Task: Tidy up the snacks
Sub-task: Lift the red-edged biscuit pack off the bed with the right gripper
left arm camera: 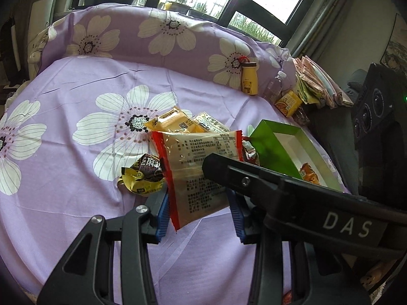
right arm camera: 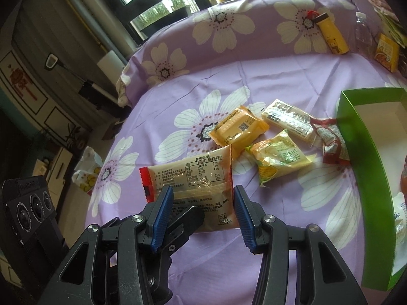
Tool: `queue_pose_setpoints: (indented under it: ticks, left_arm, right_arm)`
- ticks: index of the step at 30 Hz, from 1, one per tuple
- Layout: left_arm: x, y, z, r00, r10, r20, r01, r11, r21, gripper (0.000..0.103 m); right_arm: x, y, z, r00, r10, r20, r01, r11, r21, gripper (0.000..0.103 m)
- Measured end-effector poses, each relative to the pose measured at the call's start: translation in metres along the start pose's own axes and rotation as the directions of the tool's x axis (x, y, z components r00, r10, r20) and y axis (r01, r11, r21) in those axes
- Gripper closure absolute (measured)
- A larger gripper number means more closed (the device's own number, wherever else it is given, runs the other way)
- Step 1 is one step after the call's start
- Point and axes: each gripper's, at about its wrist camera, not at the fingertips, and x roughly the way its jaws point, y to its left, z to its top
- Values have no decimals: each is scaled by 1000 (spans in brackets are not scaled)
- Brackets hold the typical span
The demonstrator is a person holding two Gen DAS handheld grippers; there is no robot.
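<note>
Both claws are closed on the big clear, red-edged snack packet (left arm camera: 193,167), held up off the lilac flowered bed sheet (left arm camera: 76,190). The left claw (left arm camera: 199,212) pinches its lower sides and the right claw (right arm camera: 203,208) squeezes it edge to edge. I'd carry it level, one claw leading, and let go only once it's over the open green cardboard box (left arm camera: 274,139) at the right. That box already holds an orange packet (left arm camera: 309,175) and has plenty of white floor free. Several small yellow packets (right arm camera: 239,129) lie loose on the sheet.
</note>
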Motion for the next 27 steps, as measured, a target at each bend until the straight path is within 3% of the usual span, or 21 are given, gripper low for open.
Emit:
queue_pose_setpoints:
  ticks: [18, 24, 27]
  left_arm:
    - [-6, -15, -2, 998, -60, 13, 59, 998, 37, 64]
    - [10, -6, -8, 997, -46, -66, 48, 998, 28, 63]
    - [32, 8, -15, 986, -53, -160, 48, 998, -38, 64]
  right_arm:
    - [-14, 0, -3, 998, 48, 29, -48, 999, -13, 51]
    - [6, -9, -6, 995, 90, -50, -89, 996, 22, 51]
    - [24, -17, -9, 991, 72, -109, -68, 997, 37, 51]
